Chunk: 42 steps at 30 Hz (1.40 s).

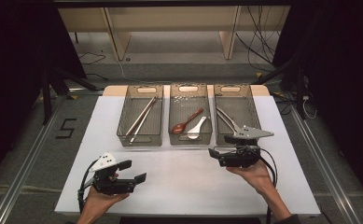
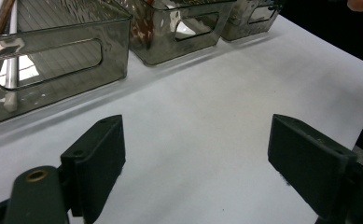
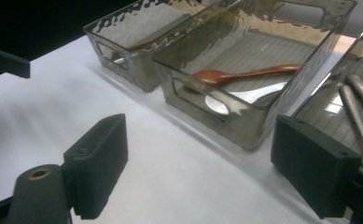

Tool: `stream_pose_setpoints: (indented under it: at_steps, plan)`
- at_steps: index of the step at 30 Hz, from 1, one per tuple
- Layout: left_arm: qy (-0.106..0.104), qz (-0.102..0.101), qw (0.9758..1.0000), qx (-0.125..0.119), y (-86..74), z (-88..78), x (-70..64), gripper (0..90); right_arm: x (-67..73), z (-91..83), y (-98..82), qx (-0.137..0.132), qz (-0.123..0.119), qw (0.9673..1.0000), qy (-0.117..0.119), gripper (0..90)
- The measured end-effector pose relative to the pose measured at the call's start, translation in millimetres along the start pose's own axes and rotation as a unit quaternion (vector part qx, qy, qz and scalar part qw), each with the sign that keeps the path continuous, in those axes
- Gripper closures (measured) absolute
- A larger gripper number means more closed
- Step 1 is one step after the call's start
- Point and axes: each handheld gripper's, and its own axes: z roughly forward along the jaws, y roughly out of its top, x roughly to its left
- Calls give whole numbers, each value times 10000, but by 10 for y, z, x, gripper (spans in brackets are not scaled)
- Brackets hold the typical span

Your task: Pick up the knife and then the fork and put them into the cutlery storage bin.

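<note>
Three clear grey bins stand in a row at the back of the white table (image 1: 179,182). The left bin (image 1: 123,119) holds chopsticks (image 1: 143,117). In the middle bin (image 1: 191,139) lie a brown wooden spoon (image 1: 187,121) and a white spoon (image 1: 196,127). The right bin (image 1: 254,112) holds metal utensils (image 1: 226,119). My left gripper (image 1: 133,171) rests at the front left, open and empty. My right gripper (image 1: 215,155) hovers just in front of the right bin, pointing left, open with nothing between its jaws. Its view shows the brown spoon (image 3: 244,73) and white spoon (image 3: 244,95).
A bare stretch of white table lies between the two grippers and in front of the bins. The table's edges drop to a dark floor with cables (image 1: 258,46) and stand legs behind. In the right gripper view, the left gripper (image 3: 6,63) shows at the far left.
</note>
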Motion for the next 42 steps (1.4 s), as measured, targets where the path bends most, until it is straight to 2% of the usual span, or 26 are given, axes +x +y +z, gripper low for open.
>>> stream_pose_setpoints:
  at_steps: [13, 20, 32, 42]
  plan:
    - [-61, 6, 10000, -20, 1, 4, -11, 187, 40, -128, -360, -190, 197, 9996, 17, 193]
    - [-92, 8, 10000, -5, -2, 4, -12, 186, 108, -216, -442, -410, 132, 9991, 2, 193]
    - [-121, -19, 9999, -14, -13, 9, -6, 186, 162, -284, -592, -507, 108, 9986, -76, 193]
    - [-135, 33, 9999, 3, -16, 18, -11, 185, 190, -333, -647, -614, 93, 9980, -95, 189]
